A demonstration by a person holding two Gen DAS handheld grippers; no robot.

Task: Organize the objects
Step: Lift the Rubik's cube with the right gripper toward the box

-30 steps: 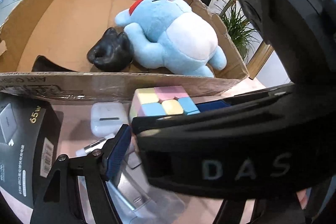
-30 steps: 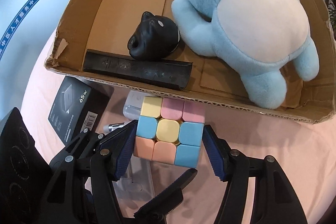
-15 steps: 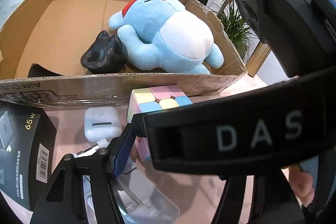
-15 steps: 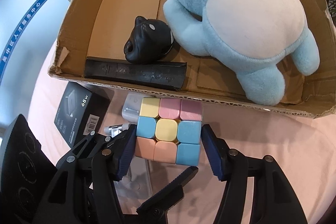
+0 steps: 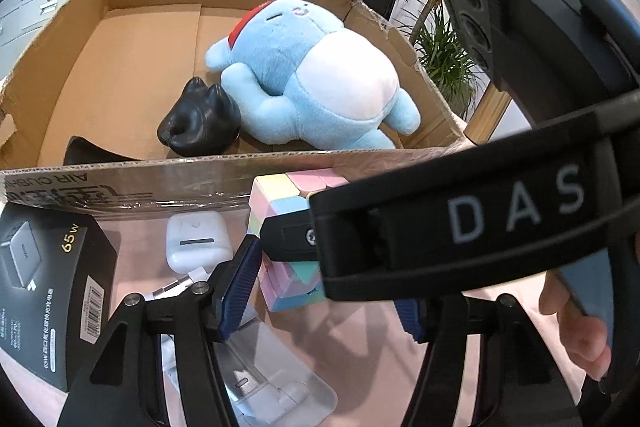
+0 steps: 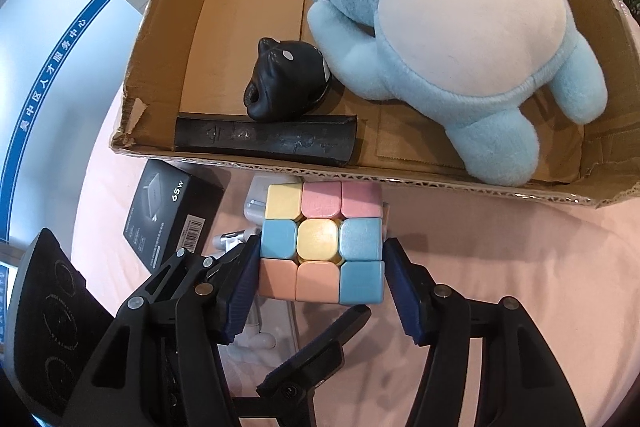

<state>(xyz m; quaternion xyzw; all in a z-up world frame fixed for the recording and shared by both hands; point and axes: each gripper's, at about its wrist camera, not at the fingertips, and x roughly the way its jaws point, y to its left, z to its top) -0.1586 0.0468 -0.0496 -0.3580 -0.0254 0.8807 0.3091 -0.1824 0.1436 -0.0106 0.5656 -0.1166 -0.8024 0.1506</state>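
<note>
I see the right gripper (image 6: 320, 279) pinching the pastel cube (image 6: 322, 241) between its blue pads, just near the cardboard box (image 6: 168, 39) on the pink table (image 6: 500, 267). My left gripper (image 5: 320, 291) has the same cube between its jaws; whether its pads press, I cannot tell. Inside the box lie a blue plush (image 6: 452, 27) and a black toy (image 6: 286, 81).

One cardboard box (image 6: 168, 7) holds one blue plush toy (image 6: 460, 39), one black cat figure (image 6: 288, 79) and one black remote (image 6: 264, 139). Beside the box: one pastel puzzle cube (image 6: 324, 243), one black carton (image 6: 168, 215), one white earbud case (image 5: 196, 239).
</note>
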